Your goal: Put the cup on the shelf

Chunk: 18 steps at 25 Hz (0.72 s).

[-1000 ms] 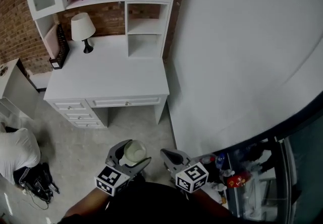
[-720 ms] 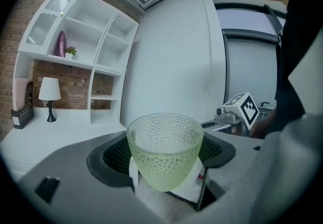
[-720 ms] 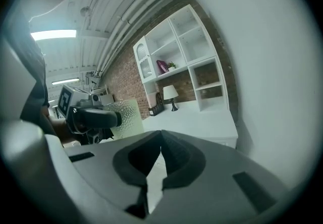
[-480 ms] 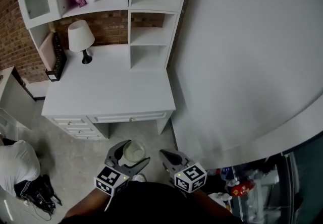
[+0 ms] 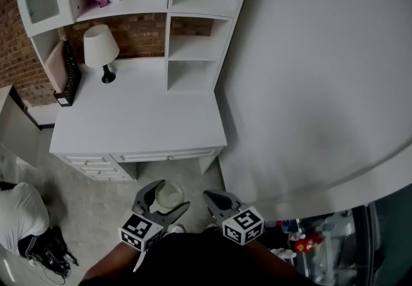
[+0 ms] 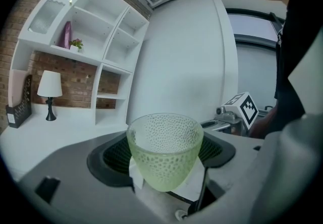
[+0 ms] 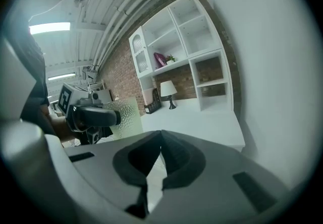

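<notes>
Holding the cup [image 6: 165,150] upright is the main thing here: the pale green, dimpled glass sits clamped low between the left gripper's [image 5: 166,200] pads, rim up, at 6 o'clock in the head view, well short of the desk [image 5: 138,117]. The grip looks low on a tapered wall, so I'd judge a level, unhurried carry safest, with no tilting. The right gripper [image 5: 212,199], jaws together and empty, hangs just beside at 5 o'clock; hold it clear. The shelf [image 5: 196,5] lies at 12 o'clock above the desk; its open cubbies look the easier target, away from the lamp [image 5: 102,46] at 11.
</notes>
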Each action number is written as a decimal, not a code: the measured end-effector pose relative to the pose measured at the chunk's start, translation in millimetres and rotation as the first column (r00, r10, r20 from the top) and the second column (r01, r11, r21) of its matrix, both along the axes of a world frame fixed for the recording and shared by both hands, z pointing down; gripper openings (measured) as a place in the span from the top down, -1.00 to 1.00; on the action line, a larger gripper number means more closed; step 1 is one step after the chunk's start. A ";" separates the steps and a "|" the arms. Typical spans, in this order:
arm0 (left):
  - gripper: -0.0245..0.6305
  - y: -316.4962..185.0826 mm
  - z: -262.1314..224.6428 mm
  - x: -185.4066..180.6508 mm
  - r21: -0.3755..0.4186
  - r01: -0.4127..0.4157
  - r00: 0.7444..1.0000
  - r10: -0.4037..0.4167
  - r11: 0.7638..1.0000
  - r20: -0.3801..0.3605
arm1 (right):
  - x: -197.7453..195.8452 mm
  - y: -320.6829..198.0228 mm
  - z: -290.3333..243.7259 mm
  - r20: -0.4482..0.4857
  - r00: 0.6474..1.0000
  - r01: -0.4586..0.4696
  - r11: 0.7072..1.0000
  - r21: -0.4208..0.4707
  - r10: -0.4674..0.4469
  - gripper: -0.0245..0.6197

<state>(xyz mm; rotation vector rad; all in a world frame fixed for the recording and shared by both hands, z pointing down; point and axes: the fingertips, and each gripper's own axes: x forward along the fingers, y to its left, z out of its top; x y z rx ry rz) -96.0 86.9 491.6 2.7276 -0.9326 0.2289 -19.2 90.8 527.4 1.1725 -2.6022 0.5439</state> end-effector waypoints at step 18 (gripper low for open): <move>-0.25 -93.7 6.1 18.5 0.007 0.066 0.997 -0.066 0.998 0.035 | 6.0 -112.9 -2.0 0.047 0.995 0.083 0.996 0.041 -0.084 0.91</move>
